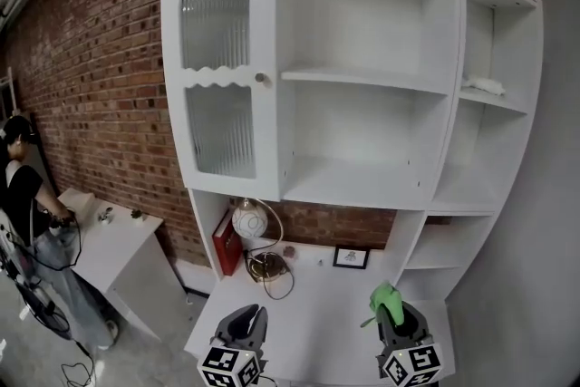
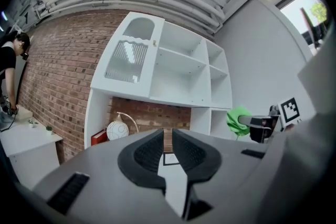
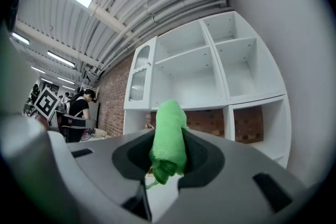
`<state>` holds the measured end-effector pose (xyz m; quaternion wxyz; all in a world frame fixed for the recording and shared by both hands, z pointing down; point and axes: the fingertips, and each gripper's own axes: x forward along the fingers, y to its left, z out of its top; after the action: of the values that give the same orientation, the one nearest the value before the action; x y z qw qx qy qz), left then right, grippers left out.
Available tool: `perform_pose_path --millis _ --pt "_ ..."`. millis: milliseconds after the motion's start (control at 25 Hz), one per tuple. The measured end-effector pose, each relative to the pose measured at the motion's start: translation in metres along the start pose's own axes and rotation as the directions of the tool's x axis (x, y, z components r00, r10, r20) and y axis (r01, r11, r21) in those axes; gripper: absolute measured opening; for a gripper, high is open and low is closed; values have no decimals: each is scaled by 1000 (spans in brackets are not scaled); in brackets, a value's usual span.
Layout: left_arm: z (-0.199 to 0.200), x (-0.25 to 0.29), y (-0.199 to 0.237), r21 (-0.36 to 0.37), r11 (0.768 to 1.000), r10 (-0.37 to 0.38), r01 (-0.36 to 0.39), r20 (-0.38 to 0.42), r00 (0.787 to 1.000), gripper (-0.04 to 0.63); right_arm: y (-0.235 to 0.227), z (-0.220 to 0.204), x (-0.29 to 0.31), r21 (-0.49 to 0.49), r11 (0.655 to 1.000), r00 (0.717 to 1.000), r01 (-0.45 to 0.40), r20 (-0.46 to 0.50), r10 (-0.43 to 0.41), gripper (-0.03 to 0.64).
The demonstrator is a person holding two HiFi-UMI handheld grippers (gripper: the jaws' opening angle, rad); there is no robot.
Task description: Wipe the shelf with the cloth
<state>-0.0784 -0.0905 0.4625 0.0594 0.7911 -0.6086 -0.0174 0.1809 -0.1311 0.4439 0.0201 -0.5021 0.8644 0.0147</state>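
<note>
The white shelf unit (image 1: 362,79) stands against a brick wall, with open compartments and a glass door at its left. Low in the head view, my right gripper (image 1: 391,311) is shut on a rolled green cloth (image 1: 384,295), above the front of the unit's white counter (image 1: 326,308). In the right gripper view the cloth (image 3: 169,136) fills the gap between the jaws of the right gripper (image 3: 169,150). My left gripper (image 1: 246,322) hovers beside it, jaws drawn together with only a thin slit and nothing held. The left gripper (image 2: 168,138) points at the shelf unit (image 2: 173,68), with the cloth (image 2: 237,117) at its right.
On the counter stand a round white lamp (image 1: 248,219), a red book (image 1: 227,242), a coiled cable (image 1: 269,266) and a small picture frame (image 1: 351,257). A white object (image 1: 485,86) lies on the upper right shelf. A person (image 1: 27,222) stands at a white table (image 1: 118,240) far left.
</note>
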Motion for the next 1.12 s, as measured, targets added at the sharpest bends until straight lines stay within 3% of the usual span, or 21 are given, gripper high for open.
perform_pose_path --millis 360,600,840,1120 --pt "34 84 -11 40 999 33 -34 19 999 49 -61 21 77 -17 995 993 -97 61 98 106" --pt "58 121 -8 73 997 22 -27 62 998 49 -69 43 110 -42 988 984 -151 87 154 104" --pt "77 154 -6 79 996 -52 45 91 995 49 -64 74 130 -150 978 978 -144 126 164 104" --pt "94 171 7 92 985 -156 148 91 984 49 -51 111 166 -164 982 985 -97 126 118 104"
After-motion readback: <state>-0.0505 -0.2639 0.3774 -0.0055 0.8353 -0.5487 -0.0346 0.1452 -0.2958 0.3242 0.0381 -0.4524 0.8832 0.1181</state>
